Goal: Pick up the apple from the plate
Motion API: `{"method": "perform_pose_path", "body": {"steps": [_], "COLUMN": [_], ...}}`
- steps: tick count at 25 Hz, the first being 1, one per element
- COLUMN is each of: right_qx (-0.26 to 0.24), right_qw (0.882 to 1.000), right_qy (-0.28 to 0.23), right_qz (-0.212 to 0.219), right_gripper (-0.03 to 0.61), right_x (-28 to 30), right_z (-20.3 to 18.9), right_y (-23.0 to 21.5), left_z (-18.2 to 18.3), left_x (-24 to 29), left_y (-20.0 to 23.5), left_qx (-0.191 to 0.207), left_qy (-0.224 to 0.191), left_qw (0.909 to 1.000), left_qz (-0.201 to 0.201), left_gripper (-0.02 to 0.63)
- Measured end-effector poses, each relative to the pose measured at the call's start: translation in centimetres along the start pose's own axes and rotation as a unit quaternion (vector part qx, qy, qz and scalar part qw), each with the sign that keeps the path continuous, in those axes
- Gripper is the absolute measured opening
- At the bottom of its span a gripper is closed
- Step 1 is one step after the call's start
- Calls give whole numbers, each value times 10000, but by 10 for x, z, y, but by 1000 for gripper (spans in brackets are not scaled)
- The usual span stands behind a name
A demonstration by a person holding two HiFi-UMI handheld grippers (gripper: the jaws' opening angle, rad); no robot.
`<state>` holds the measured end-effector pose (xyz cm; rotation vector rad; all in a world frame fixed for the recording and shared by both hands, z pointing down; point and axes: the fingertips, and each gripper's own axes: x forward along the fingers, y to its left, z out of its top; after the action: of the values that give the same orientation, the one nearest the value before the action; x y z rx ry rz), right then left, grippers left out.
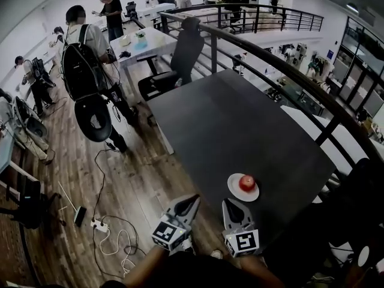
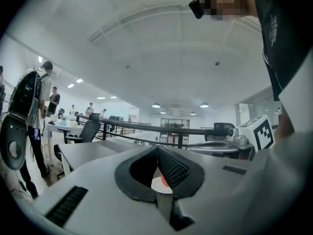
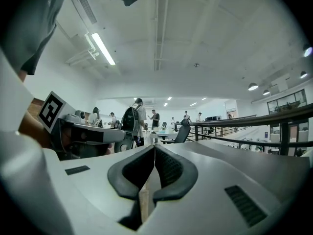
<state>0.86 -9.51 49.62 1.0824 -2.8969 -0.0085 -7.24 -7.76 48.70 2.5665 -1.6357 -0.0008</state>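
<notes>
Holding the left hand-held gripper point(image 1: 193, 200) and the right hand-held gripper point(image 1: 231, 204) both pinched shut and empty, at the near edge of the counter point(image 1: 240, 131). Finding the apple point(image 1: 246, 183) sitting on its white plate point(image 1: 234, 191), just beyond the right one and slightly to its right, farther off rightward from the left. Probably needing the nearer right jaws spreading before reaching in.

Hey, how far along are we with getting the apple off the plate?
Nothing done yet: the apple sits on the plate on the table. In hand: nothing; the left gripper and right gripper are both shut and empty, short of the plate. Still to do: reach in, open, grip the apple, lift it.
</notes>
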Motion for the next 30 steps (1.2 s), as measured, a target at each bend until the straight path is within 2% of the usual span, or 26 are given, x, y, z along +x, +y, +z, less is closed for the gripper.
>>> {"method": "perform_pose_path", "body": {"steps": [11,20,25,30], "right_qx": [-21,-110,-131,-66], "right_qw": [9944,9826,9790,9793], "right_qy": [262,500,666,830], "right_qz": [-1028,-1784,-1920,-1847], "right_gripper": [25,25,25,25], "right_x": [40,35,27,30], "right_z": [-24,-30,-46,-63], "right_y": [-23,-50,-78,-98], "left_z": [-9,-23,-36,-49], "left_x": [35,68,94,117], "left_y": [52,54,41,30], "left_qx": [26,-75,-111,7], "left_qy": [29,147,372,535], "left_qw": [9969,9898,9868,9853], "left_qz": [-790,-1417,-1573,-1625], "left_gripper": [23,23,23,23]}}
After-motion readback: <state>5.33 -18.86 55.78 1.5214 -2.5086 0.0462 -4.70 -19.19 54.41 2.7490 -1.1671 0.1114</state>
